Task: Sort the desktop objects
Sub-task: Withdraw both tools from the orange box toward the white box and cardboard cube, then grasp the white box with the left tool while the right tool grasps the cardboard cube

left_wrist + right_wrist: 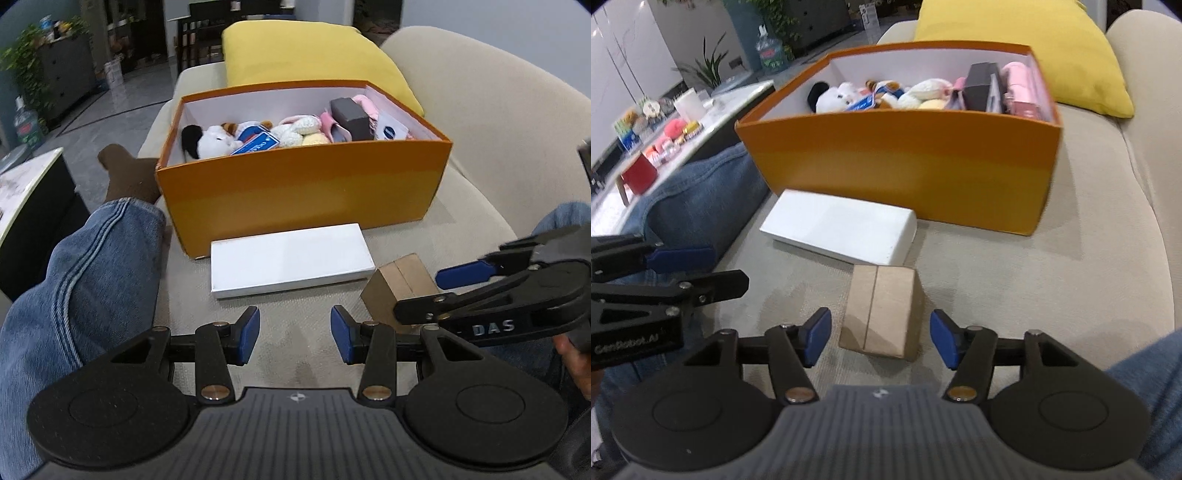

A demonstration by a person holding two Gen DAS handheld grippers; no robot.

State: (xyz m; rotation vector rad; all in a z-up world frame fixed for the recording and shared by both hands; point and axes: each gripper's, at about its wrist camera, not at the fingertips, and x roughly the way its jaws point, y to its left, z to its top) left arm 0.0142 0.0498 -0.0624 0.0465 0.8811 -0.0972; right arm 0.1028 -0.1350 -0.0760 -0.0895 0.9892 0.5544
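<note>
Looking at the little cardboard box: light, stiff, grab its long sides. Right tongs wide around it, left tongs half-open, empty.

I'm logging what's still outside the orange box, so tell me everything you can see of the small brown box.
The brown box looks like plain cardboard, small and blocky, closed, with a seam running down its top face. It lies on the beige cushion, just in front of the white box, at or nearly touching its near edge. The right gripper is open, a blue pad on either side of it, neither pressing on it.
</note>
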